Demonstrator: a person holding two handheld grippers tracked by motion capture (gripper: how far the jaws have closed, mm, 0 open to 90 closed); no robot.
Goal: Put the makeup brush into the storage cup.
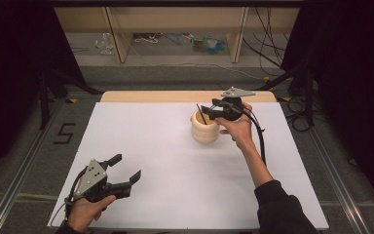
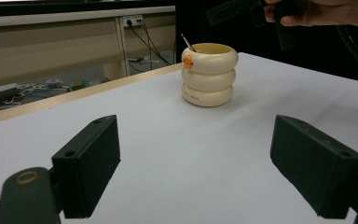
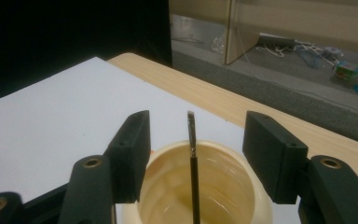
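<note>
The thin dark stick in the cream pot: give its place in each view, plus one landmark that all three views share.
High view: the stick leans up and left out of the cream ringed pot, right of centre.
Left gripper view: its tip pokes above the pot's left rim, upper centre.
Right gripper view: it stands upright at centre, between the open jaws of the right gripper, touching neither.
Shared landmark: the pot on the white sheet.

High view looks down on table (image 1: 141, 146), gripper views close, all 3 share holder (image 1: 205, 127)

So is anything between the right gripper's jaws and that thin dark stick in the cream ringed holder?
Nothing visible. The thin dark stick stands between the right gripper's open jaws, clear of both pads, inside the cream ringed holder.
</note>
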